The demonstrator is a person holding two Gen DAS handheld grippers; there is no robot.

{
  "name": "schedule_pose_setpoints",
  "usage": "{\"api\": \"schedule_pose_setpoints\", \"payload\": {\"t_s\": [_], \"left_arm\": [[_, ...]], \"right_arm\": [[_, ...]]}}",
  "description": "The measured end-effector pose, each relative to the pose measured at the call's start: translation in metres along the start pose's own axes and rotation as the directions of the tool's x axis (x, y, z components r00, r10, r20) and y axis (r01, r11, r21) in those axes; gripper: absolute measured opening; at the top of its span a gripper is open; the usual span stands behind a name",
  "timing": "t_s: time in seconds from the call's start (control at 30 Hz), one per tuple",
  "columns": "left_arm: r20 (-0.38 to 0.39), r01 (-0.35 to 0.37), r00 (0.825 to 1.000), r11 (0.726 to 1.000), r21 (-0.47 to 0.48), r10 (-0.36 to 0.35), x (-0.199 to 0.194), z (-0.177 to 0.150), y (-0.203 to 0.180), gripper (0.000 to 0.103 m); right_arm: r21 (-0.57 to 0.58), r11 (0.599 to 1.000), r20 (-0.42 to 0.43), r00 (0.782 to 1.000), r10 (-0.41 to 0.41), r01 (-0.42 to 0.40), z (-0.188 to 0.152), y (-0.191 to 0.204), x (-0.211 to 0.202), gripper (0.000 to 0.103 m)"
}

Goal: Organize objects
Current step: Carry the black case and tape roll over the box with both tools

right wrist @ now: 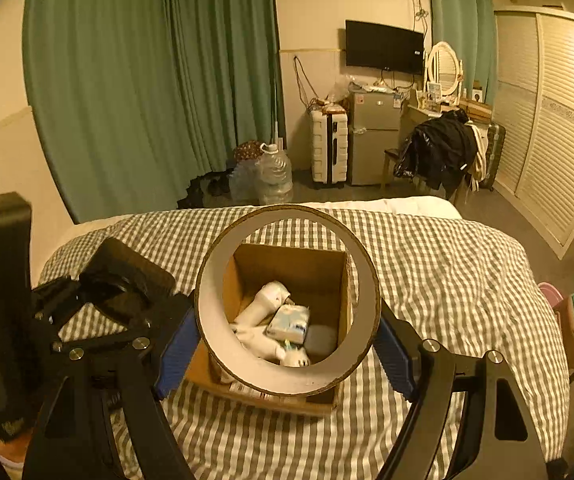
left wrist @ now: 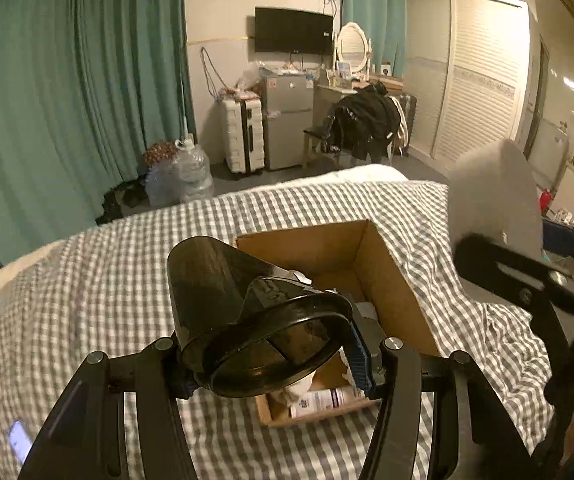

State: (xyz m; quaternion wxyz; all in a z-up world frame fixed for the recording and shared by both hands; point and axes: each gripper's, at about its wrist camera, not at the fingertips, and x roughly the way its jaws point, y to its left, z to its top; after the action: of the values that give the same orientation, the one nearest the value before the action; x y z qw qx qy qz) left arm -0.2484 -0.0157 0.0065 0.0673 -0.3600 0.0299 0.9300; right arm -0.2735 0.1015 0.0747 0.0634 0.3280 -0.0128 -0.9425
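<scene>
Left gripper (left wrist: 271,356) is clamped on a dark plastic cup (left wrist: 247,312), held tilted at lower centre above the cardboard box (left wrist: 391,280) on the checked bedspread (left wrist: 87,280). Right gripper (right wrist: 287,344) grips a wide cardboard ring (right wrist: 287,384) over that box, evidently for dropping in.

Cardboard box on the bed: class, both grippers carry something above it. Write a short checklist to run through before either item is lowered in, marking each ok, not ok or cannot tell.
1. Left gripper holds the dark plastic cup: ok.
2. Right gripper clamps the wide tube on both sides: ok.
3. Cardboard box top open: ok.
4. Free space inside beside the white items and tissue pack: cannot tell for both items.
5. Box sits flat on the checked bedcover: ok.
6. Grippers clear of each other: ok.
</scene>
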Motion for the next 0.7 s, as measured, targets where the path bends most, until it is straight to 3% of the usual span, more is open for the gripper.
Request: {"api": "schedule_pose_setpoints", "payload": {"t_s": [0.4, 0.7], "left_arm": [[-0.091, 0.083, 0.992, 0.996, -0.027, -0.085, 0.086, -0.012, -0.002, 0.058], [-0.105, 0.133, 0.985, 0.991, -0.027, -0.135, 0.112, -0.026, -0.010, 0.058]], "right_arm": [[0.032, 0.999, -0.106, 0.994, 0.023, -0.020, 0.014, -0.017, 0.128, 0.078], [0.031, 0.999, -0.170, 0.985, 0.024, -0.019, 0.011, -0.026, 0.192, 0.078]]}}
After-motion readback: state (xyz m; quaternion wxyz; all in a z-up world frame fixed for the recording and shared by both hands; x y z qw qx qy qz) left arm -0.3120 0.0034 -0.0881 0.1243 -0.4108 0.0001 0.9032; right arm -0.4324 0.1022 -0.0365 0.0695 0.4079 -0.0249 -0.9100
